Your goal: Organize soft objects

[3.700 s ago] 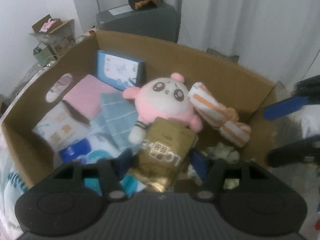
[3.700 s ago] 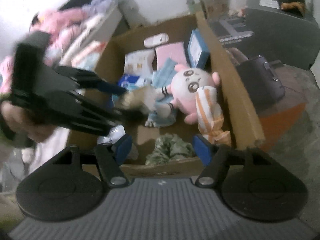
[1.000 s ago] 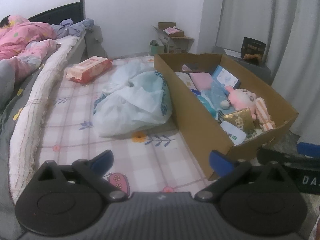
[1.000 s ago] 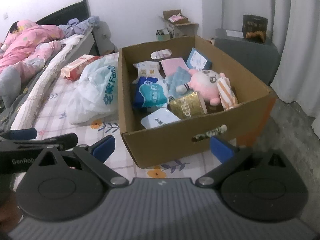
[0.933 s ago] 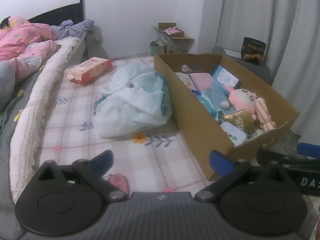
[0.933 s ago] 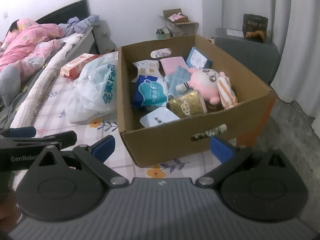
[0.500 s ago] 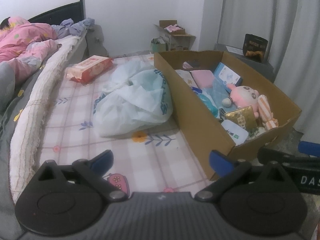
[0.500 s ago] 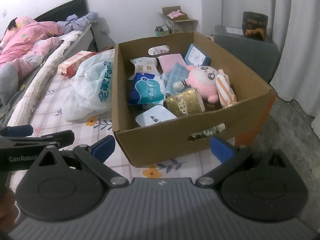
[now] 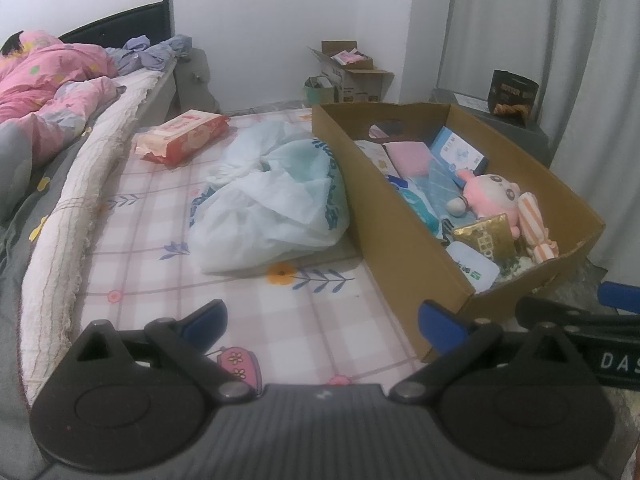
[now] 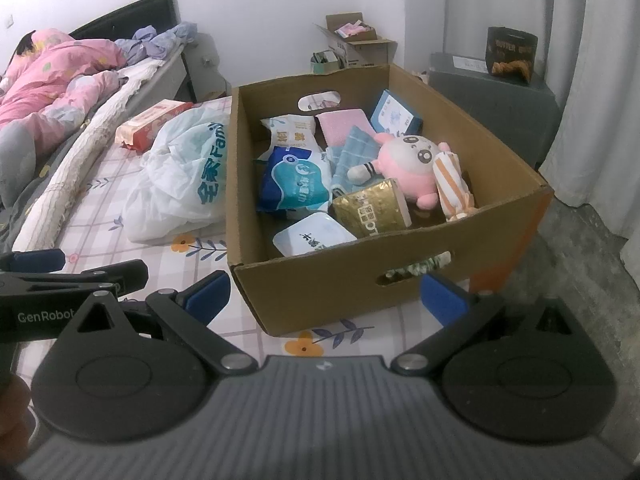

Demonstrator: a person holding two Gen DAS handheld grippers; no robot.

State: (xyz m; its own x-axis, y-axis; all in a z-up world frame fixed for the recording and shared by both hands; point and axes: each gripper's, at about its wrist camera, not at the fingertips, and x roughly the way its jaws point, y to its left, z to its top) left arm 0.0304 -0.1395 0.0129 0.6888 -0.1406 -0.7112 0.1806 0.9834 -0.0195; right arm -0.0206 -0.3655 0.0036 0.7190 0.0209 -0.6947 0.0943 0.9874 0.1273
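1. Hovering spread and empty: left tool (image 9: 322, 316), right tool (image 10: 324, 294).
2. Soft items sit in box (image 10: 400, 276) ahead of right tool.
3. Risk: box overhangs bed (image 9: 160, 216) edge; a push may tip it.

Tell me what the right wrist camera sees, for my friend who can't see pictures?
An open cardboard box sits on a flowery bed sheet, filled with a pink plush toy, tissue packs and folded cloths. A white plastic bag lies beside it, and the right gripper hangs open and empty in front.
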